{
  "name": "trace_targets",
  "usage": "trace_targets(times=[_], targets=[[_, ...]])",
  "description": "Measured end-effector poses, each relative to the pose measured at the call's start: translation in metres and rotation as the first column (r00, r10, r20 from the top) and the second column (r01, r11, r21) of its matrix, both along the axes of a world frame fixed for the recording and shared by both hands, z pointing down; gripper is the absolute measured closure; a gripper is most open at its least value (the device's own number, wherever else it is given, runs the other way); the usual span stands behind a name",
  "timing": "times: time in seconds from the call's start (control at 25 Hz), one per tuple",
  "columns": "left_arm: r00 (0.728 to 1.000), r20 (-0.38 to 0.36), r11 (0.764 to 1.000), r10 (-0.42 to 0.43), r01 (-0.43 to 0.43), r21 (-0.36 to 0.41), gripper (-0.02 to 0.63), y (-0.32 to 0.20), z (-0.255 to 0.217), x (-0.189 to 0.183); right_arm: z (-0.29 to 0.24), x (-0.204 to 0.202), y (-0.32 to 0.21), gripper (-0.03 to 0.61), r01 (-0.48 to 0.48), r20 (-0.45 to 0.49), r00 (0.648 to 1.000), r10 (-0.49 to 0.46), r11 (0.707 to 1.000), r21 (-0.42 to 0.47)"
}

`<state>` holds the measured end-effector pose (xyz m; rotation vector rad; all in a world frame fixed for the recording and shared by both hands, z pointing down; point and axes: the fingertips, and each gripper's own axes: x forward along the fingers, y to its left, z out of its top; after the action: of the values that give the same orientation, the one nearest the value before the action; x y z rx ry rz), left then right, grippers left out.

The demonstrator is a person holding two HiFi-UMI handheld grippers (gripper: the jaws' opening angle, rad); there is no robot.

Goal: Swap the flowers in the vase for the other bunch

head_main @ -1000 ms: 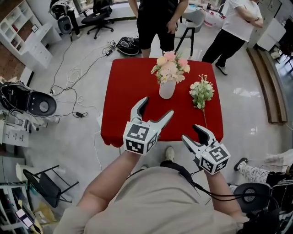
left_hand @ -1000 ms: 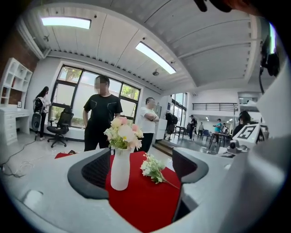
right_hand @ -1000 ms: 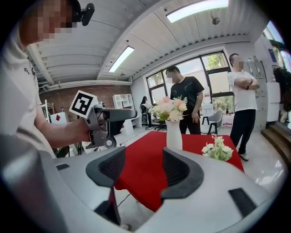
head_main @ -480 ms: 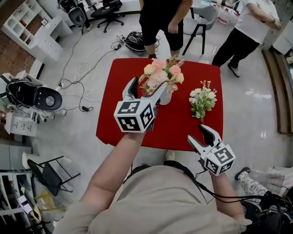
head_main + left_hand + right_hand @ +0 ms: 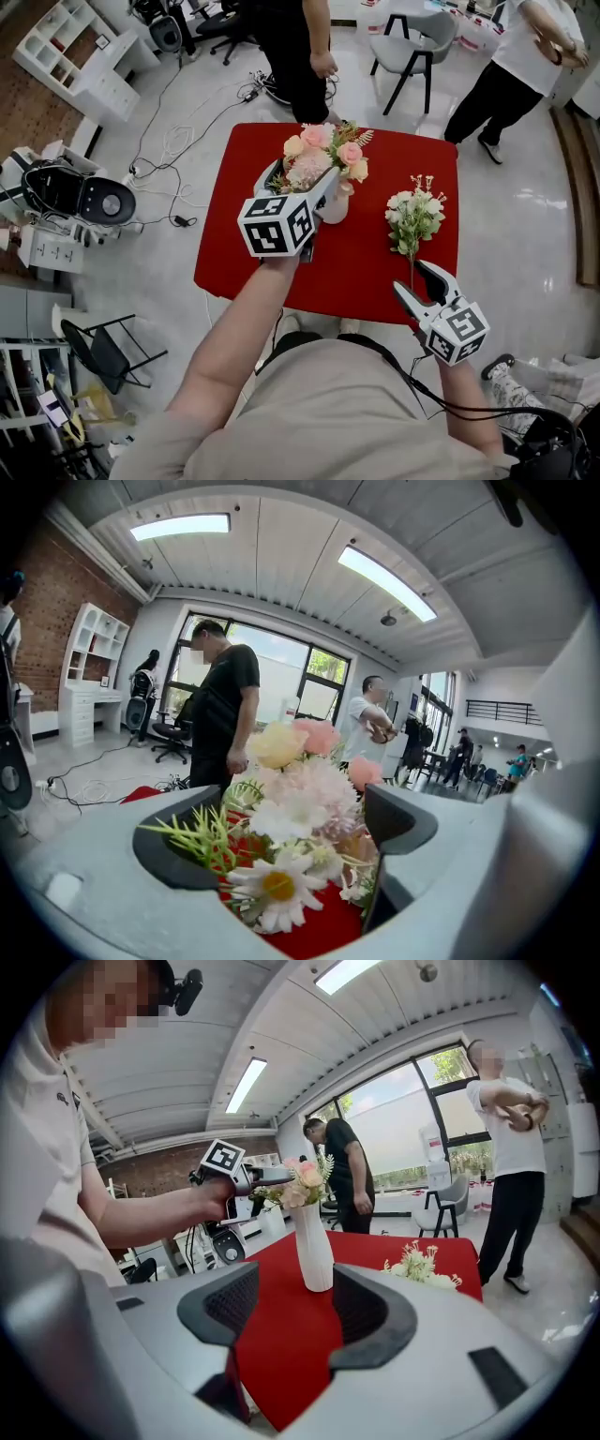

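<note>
A white vase [image 5: 336,207] stands on the red table [image 5: 246,253] and holds a pink and yellow bouquet [image 5: 320,156]. My left gripper [image 5: 302,178] reaches the bouquet from the near side. Its jaws have just been opening and stand open around the blooms [image 5: 300,799], and the pads do not press them. The other bunch [image 5: 412,214], white and green, lies on the table to the right of the vase. My right gripper [image 5: 414,281] hangs open and empty over the table's front edge, by that bunch's stem. The right gripper view shows the vase [image 5: 313,1246] straight ahead.
A person in black [image 5: 291,56] and a person in a white shirt [image 5: 525,56] stand behind the table, with a grey chair [image 5: 412,47] between them. Cables [image 5: 178,131] trail on the floor at the left, beside equipment [image 5: 80,197]. A folding chair [image 5: 103,361] stands near left.
My left gripper has moved forward from the table's near edge up to the bouquet, and its jaws now flank the blooms. The right gripper has shifted forward toward the white bunch's stem.
</note>
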<state>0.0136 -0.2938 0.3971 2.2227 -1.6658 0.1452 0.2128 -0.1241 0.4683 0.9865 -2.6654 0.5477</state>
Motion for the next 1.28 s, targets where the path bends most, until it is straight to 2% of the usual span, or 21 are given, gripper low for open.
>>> trace_targets(times=[0.12, 0.2, 0.32, 0.4, 0.6, 0.88, 1.28], targets=[[1.000, 0.007, 1.000, 0.006, -0.006, 0.006, 0.145, -0.005, 0.000, -0.002, 0.000, 0.002, -0.006, 0.330, -0.013, 0.012, 1.000, 0.013, 1.000, -0.008], [1.000, 0.001, 1.000, 0.011, -0.011, 0.018, 0.224, -0.006, -0.002, -0.004, 0.000, 0.000, -0.008, 0.333, -0.006, 0.012, 1.000, 0.006, 1.000, -0.008], [1.000, 0.009, 0.999, 0.030, -0.030, 0.035, 0.290, -0.005, -0.003, -0.002, 0.003, -0.004, -0.011, 0.337, 0.002, 0.012, 1.000, -0.002, 1.000, -0.009], [0.999, 0.021, 0.998, 0.044, -0.045, 0.046, 0.369, -0.003, -0.004, 0.000, 0.003, -0.007, -0.014, 0.341, 0.003, 0.013, 1.000, -0.003, 1.000, -0.008], [0.997, 0.016, 0.995, 0.079, -0.080, 0.066, 0.455, 0.007, -0.010, -0.001, -0.003, -0.016, -0.018, 0.344, 0.006, 0.013, 1.000, -0.006, 1.000, 0.006], [0.993, -0.008, 0.986, 0.119, -0.117, 0.116, 0.511, 0.023, -0.016, -0.005, 0.000, -0.024, -0.018, 0.345, 0.013, 0.010, 1.000, -0.013, 1.000, 0.004], [0.986, -0.050, 0.969, 0.159, -0.146, 0.197, 0.526, 0.033, -0.038, -0.002, 0.001, -0.038, -0.007, 0.347, 0.023, 0.009, 1.000, -0.023, 1.000, 0.005]])
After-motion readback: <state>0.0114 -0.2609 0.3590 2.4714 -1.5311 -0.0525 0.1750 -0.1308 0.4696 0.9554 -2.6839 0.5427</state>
